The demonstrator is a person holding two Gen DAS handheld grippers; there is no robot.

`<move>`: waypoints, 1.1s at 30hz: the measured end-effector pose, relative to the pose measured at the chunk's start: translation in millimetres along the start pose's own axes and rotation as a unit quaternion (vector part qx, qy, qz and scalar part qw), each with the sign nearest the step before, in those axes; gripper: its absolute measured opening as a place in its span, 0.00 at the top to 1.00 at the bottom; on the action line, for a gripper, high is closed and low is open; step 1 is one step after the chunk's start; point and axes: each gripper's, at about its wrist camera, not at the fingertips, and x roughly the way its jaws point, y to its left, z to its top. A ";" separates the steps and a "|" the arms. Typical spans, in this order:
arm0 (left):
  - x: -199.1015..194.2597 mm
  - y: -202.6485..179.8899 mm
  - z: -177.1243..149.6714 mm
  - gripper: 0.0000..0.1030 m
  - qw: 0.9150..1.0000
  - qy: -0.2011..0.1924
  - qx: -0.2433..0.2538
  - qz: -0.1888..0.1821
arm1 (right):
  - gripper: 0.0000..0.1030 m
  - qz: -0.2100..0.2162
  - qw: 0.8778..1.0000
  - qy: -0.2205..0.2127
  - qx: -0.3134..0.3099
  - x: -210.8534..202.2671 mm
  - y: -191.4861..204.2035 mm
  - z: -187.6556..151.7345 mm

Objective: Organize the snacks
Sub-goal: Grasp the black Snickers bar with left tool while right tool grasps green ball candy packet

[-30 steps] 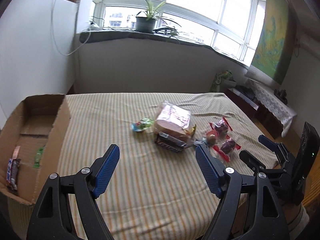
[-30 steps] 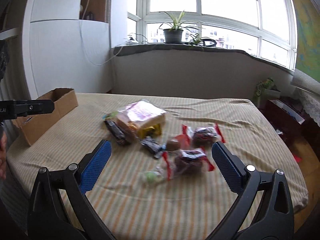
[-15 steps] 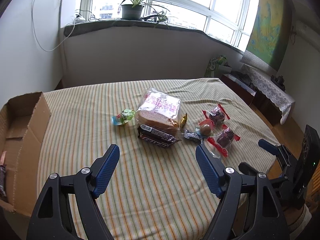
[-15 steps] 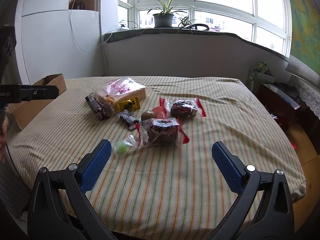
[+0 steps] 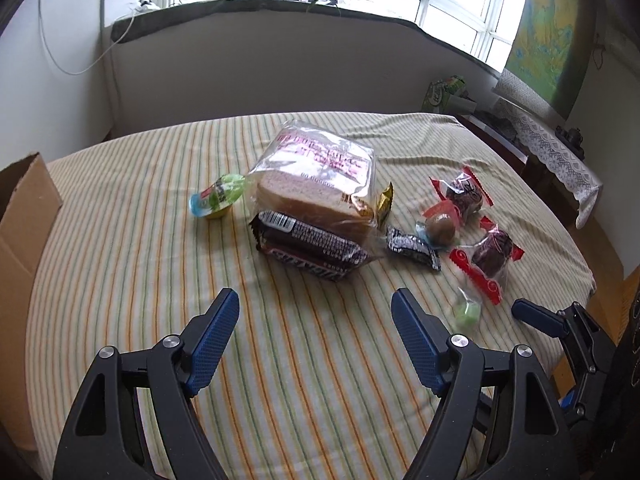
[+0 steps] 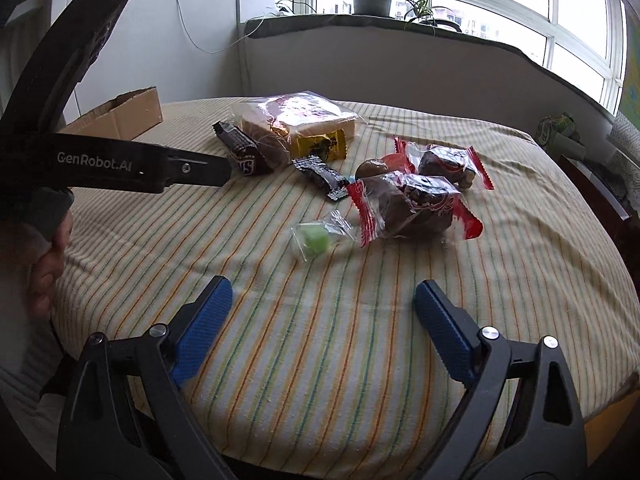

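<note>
Both tongs hover open over snacks on a striped worktop

Left tongs empty; right tongs, just narrowing, hold nothing. Bar touches the bread; cakes, green candy lie right of it, box left.

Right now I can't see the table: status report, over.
Left gripper open, empty. Right gripper open, jaws just closing slightly, nothing between. Snacks loose on striped cloth; green candy nearest. Path clear.

Striped tablecloth (yellow, green, orange); blue gripper pads.
</note>
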 end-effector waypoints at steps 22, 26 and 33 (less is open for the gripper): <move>24.6 14.8 17.8 0.53 0.999 0.006 -0.018 -0.044 | 0.69 0.017 1.000 -0.014 0.016 16.3 -13.0 23.2; 14.5 22.3 13.2 0.55 0.998 -0.008 -0.034 -0.054 | 0.69 0.014 1.000 -0.023 0.014 5.6 -15.3 15.8; -22.2 25.9 -1.5 0.55 0.996 -0.043 -0.037 -0.066 | 0.69 0.007 0.999 -0.047 0.019 -16.2 -21.8 7.7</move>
